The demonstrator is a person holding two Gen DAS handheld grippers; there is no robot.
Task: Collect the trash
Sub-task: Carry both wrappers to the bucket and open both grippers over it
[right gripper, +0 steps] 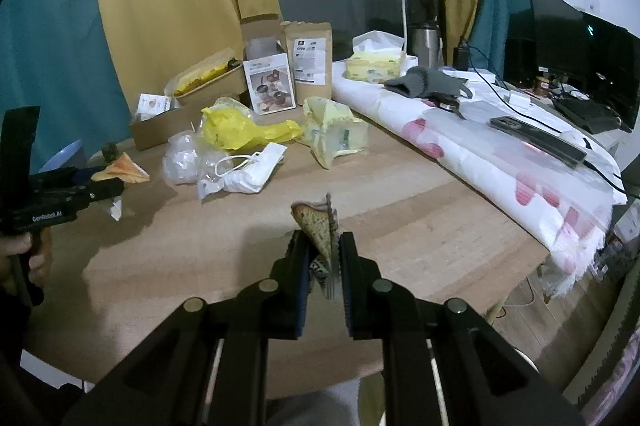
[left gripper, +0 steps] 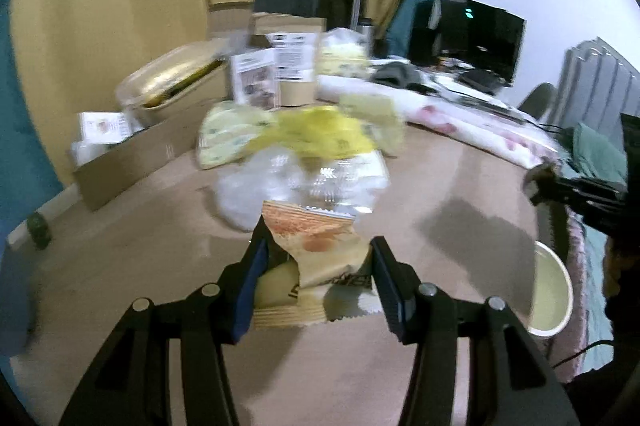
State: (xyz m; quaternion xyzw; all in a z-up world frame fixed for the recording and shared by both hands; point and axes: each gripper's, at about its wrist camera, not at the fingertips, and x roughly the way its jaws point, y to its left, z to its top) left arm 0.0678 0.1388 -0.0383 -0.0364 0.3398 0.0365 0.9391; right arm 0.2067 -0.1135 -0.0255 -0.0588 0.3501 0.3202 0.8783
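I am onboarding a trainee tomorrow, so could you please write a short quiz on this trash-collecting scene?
1. True or false: the right gripper is empty.
2. What does the left gripper hold? A) a cup B) an orange snack wrapper C) a phone
3. What colour is the crumpled plastic bag at the back of the wooden table?

Key
1. False: it is shut on a brown wrapper.
2. B: the orange snack wrapper sits between its pads.
3. Yellow.
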